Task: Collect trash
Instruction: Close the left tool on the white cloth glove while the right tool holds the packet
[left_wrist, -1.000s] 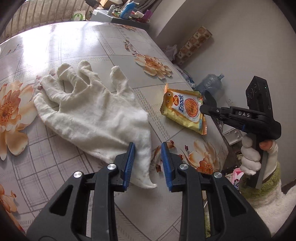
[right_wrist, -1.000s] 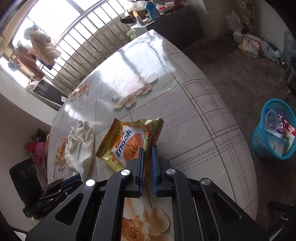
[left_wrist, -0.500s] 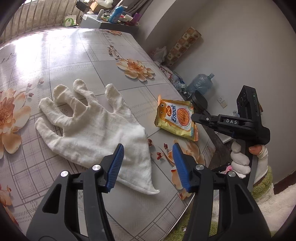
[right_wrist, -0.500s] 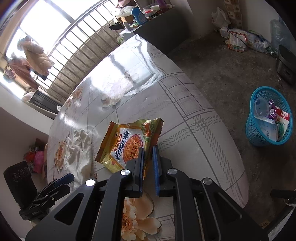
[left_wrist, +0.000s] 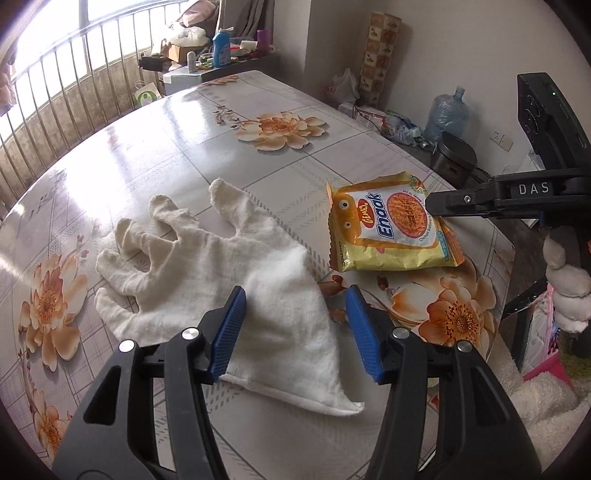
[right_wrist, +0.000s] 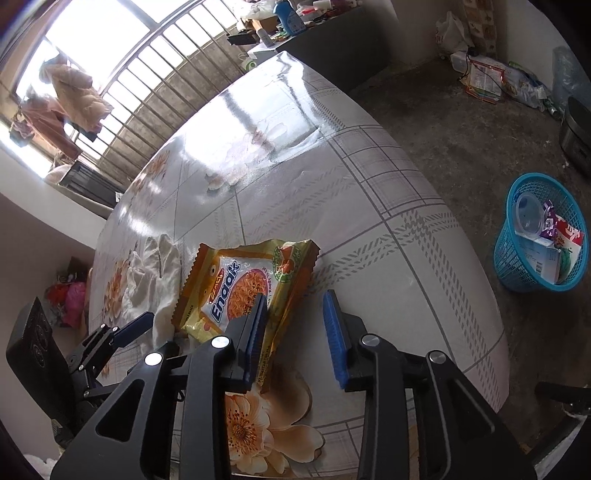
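Note:
A yellow Enaak snack packet (left_wrist: 391, 230) lies flat on the flowered table, also in the right wrist view (right_wrist: 243, 284). My right gripper (right_wrist: 295, 332) is open, its left finger over the packet's near edge, its right finger beside it over bare table; it also shows in the left wrist view (left_wrist: 443, 205). A white cloth glove (left_wrist: 221, 280) lies left of the packet, also in the right wrist view (right_wrist: 155, 273). My left gripper (left_wrist: 295, 328) is open above the glove's cuff.
A blue trash basket (right_wrist: 541, 236) with trash stands on the floor right of the table (right_wrist: 369, 206). The table's edge (left_wrist: 498, 266) runs just beyond the packet. A water bottle (left_wrist: 447, 114) and clutter line the wall.
My right gripper has opened and let go of the packet, which now lies flat. My left gripper has opened wide and drawn back a little over the glove's cuff.

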